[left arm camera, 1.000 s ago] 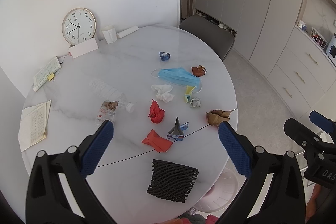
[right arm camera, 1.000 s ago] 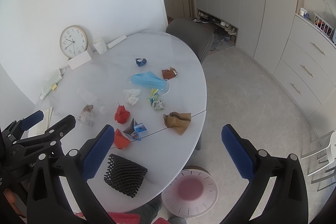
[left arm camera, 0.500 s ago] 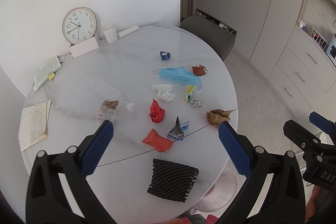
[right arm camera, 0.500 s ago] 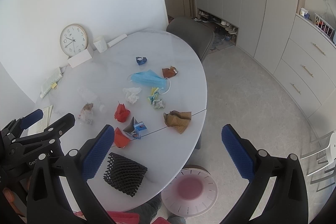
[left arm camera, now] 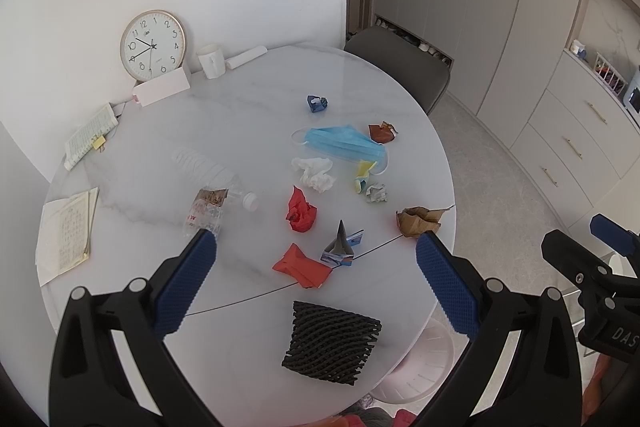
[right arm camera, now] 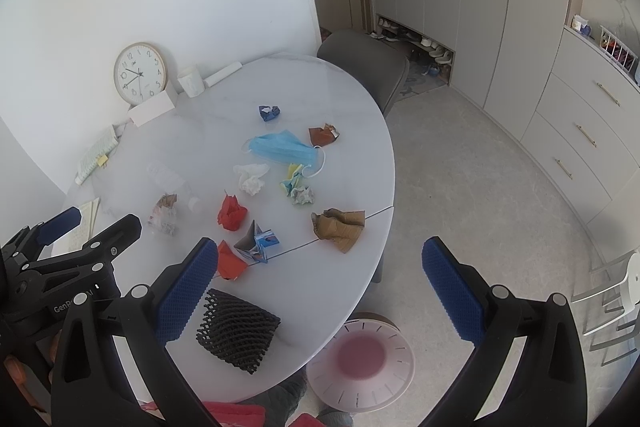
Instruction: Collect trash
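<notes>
Hovering unchanged since a second ago, left gripper (left arm camera: 316, 267) and right gripper (right arm camera: 316, 267) gape empty; desk (left arm camera: 240, 115) trash uncollected.

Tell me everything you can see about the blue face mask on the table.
The face mask is a light blue pleated disposable one, apparently thin soft fabric, with white ear loops at both ends. It lies flat and slightly rumpled on the white marble-look table, towards the far right part. A yellow scrap of paper sits by its near loop, apparently touching it, and a brown wrapper lies close to its right end. No hand-held gripper touches it.
</notes>
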